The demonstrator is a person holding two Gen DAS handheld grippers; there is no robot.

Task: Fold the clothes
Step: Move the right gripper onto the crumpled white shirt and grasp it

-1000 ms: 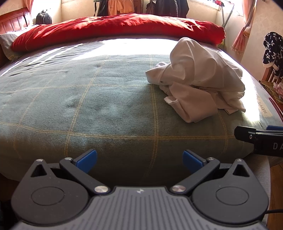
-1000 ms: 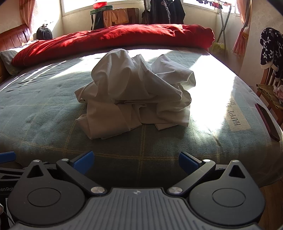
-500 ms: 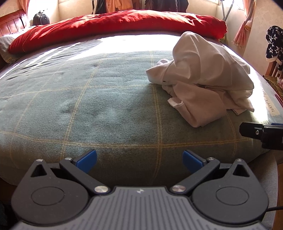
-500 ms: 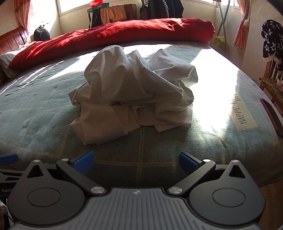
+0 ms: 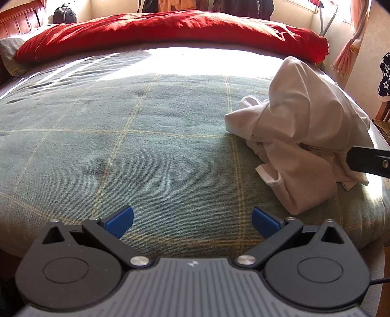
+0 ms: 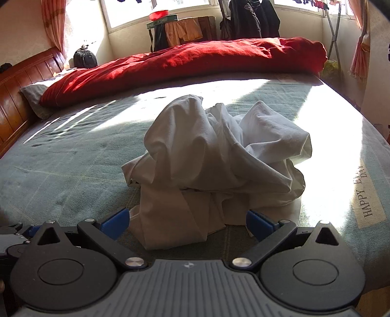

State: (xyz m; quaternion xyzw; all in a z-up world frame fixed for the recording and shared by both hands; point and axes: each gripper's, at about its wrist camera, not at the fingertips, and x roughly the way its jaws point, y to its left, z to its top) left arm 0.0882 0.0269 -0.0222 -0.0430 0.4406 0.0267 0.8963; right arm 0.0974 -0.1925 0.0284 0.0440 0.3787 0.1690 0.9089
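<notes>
A crumpled white garment (image 6: pixel 219 168) lies in a heap on the green checked bedspread (image 6: pixel 73 165). In the left wrist view the same white garment (image 5: pixel 299 136) sits at the right, well off to the side of my left gripper (image 5: pixel 192 219), which is open over bare bedspread (image 5: pixel 146 151). My right gripper (image 6: pixel 186 222) is open, and the garment's near lower edge lies between its blue fingertips (image 6: pixel 115 220). A black part of the right gripper (image 5: pixel 368 163) shows at the right edge of the left wrist view, in front of the heap.
A rolled red duvet (image 6: pixel 185 61) runs across the far side of the bed. A wooden headboard (image 6: pixel 14 97) and grey pillow (image 6: pixel 34 96) are at the left. A "HAPPY DAY" label (image 6: pixel 365 197) marks the bedspread's right side. Hanging clothes (image 6: pixel 251 19) and curtains stand beyond.
Both grippers have moved forward over the bed toward the garment, which now looks larger and nearer. The heap's near edge has come between the right gripper's open fingers. The garment itself has not moved.
</notes>
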